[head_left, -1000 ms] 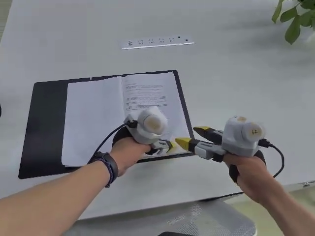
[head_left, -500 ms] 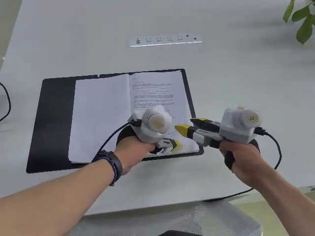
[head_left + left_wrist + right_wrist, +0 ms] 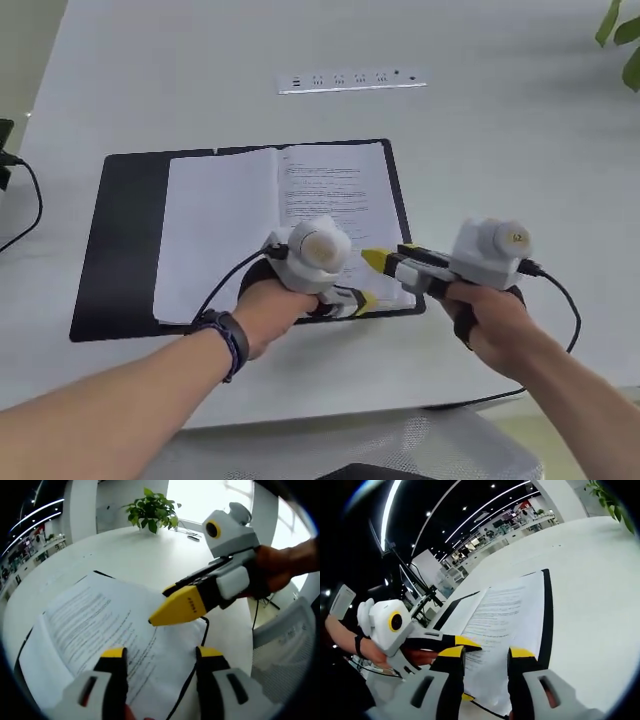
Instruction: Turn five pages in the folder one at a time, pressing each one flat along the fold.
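- White worktable [image 3: 500, 150] carries the open black folder [image 3: 125, 240], with its printed page [image 3: 335, 190] lying on the right side.
- Left gripper [image 3: 161, 652] hovers over that page's near corner, jaws well apart. Right gripper [image 3: 486, 652] is just beside it, jaws narrowly apart and empty.
- Risk: the crowded tips could pinch two sheets together or crease the corner.

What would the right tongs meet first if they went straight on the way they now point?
Probably the printed page of the open folder, lying just ahead of the right tongs; depth is unclear.
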